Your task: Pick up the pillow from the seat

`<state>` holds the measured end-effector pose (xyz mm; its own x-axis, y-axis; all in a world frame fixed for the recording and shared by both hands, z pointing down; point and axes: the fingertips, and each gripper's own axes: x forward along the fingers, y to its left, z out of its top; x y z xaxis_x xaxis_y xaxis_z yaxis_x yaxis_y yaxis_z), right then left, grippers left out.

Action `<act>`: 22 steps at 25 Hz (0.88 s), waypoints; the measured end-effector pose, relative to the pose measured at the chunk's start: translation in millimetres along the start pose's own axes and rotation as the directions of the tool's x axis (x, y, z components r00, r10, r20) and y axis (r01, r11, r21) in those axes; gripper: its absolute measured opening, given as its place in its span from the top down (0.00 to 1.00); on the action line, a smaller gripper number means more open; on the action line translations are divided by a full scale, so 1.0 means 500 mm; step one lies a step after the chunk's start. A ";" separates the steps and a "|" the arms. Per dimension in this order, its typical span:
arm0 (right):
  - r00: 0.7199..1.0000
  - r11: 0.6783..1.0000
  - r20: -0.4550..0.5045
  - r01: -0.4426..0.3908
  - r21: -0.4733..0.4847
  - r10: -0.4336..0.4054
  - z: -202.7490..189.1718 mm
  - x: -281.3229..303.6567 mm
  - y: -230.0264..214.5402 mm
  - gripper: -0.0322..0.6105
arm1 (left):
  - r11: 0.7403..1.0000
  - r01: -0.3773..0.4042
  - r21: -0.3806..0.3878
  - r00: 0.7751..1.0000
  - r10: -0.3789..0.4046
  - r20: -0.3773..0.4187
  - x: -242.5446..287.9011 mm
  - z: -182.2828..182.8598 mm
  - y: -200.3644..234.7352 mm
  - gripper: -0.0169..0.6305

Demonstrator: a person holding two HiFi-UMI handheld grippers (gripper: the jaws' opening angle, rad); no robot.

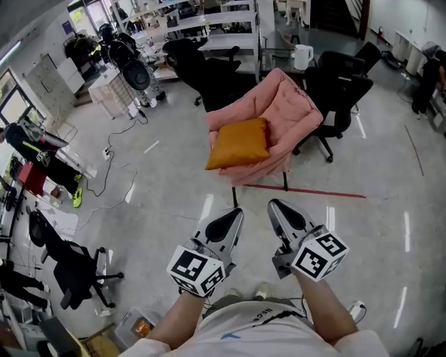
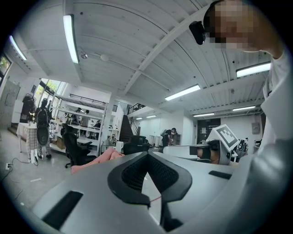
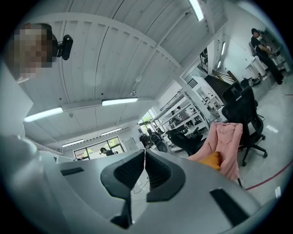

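An orange pillow (image 1: 237, 143) lies on the seat of a pink padded chair (image 1: 289, 108), a couple of steps ahead of me on the floor. Both grippers hang low near my body, well short of the chair. My left gripper (image 1: 235, 213) is shut with nothing in it, and so is my right gripper (image 1: 276, 206). In the right gripper view the shut jaws (image 3: 144, 152) point up and left of the chair (image 3: 225, 139), with the pillow (image 3: 212, 160) showing at its seat. In the left gripper view the shut jaws (image 2: 147, 154) point above the chair (image 2: 98, 161); the pillow is hidden there.
Black office chairs (image 1: 341, 90) stand right of and behind the pink chair, with another (image 1: 77, 268) at my near left. A red line (image 1: 313, 191) runs on the floor in front of the chair. Cables (image 1: 115, 174) trail at the left; shelves and desks (image 1: 202, 21) fill the back.
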<state>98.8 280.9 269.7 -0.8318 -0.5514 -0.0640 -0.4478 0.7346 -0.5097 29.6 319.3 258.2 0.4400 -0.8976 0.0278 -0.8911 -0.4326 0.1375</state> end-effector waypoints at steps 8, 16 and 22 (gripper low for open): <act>1.000 1.000 -0.011 0.005 -0.021 -0.005 0.010 -0.004 -0.057 0.92 | 1.000 0.005 -0.019 1.000 -0.005 -0.016 0.064 -0.010 -0.012 0.96; 0.999 1.000 -0.024 0.028 0.001 -0.028 0.017 0.032 -0.125 0.92 | 1.000 0.005 -0.015 1.000 -0.005 -0.026 0.133 -0.021 0.025 0.96; 0.997 0.998 -0.046 0.067 -0.002 -0.067 0.002 0.118 -0.183 0.92 | 0.999 0.028 -0.016 0.999 -0.028 -0.027 0.197 -0.036 0.112 0.96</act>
<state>91.0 180.6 311.6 -0.8141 -0.5807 0.0095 -0.5031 0.6969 -0.5111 24.9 208.3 286.3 0.4676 -0.8825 0.0504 -0.8766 -0.4557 0.1545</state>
